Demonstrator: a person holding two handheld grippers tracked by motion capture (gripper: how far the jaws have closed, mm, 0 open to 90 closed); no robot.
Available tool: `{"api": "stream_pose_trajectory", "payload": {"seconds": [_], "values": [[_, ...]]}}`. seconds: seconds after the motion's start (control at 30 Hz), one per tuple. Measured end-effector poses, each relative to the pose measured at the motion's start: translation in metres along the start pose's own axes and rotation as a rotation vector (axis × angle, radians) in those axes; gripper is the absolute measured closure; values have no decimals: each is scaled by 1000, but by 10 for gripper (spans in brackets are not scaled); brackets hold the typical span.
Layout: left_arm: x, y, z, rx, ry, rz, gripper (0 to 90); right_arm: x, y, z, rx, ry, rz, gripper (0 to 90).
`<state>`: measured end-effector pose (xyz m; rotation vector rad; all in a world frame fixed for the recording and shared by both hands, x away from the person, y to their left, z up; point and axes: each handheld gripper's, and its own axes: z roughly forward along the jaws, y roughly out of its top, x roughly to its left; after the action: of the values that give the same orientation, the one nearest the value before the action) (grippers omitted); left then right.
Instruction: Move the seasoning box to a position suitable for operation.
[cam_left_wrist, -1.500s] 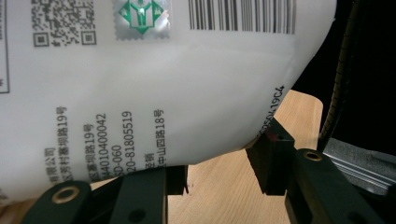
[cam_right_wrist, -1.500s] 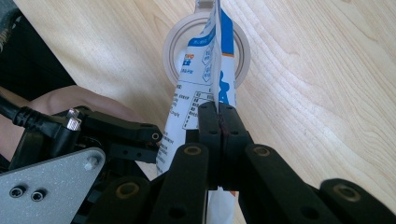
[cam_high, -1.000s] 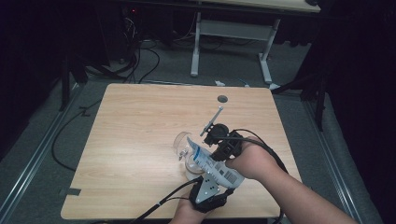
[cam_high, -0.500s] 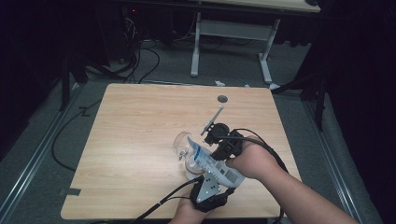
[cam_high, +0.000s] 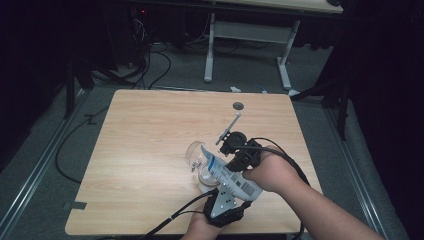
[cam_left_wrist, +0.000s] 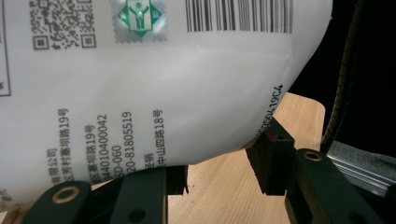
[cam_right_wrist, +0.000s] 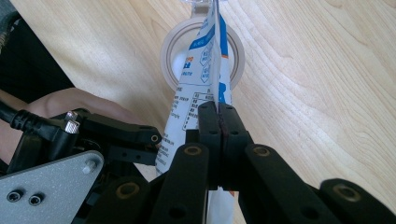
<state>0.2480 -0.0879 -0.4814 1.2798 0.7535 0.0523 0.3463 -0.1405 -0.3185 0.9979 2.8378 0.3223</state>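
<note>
Both tongs grip a white pouch: left tongs around its bulging bottom, right tongs pinched on its edge above a glass jar on the surface.

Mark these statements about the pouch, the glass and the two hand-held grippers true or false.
1. The right hand-held gripper is shut on the pouch's edge. True.
2. The pouch's upper end hangs over a glass. True.
3. The left hand-held gripper holds nothing. False: the pouch's fat lower end sits between its jaws, both touching it.
4. The pouch is plain, with no print. False: the left gripper view shows a barcode, a QR code and lines of text on it.
5. The glass lies tipped on its side. False: the right gripper view looks down into its round rim, so it stands upright on the table.
</note>
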Motion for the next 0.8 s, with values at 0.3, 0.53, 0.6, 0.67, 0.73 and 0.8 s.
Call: {"api": "stream_pose_trajectory", "payload": {"seconds": [0.3,0.53,0.6,0.67,0.73,0.8], "values": [[0,1,1,-3,-1,-4,620,0,0,-1,1,1,2,900],[0,2,0,-2,0,-6,620,0,1,-1,-3,2,6,900],[0,2,-1,-2,0,-8,620,0,1,-1,-4,2,4,900],[0,2,-1,-2,2,-8,620,1,2,0,-5,3,5,900],[0,3,-1,-3,2,-7,619,1,2,-1,-1,-3,2,900],[0,3,-1,-7,3,-9,620,1,3,-1,0,-3,1,900]]}}
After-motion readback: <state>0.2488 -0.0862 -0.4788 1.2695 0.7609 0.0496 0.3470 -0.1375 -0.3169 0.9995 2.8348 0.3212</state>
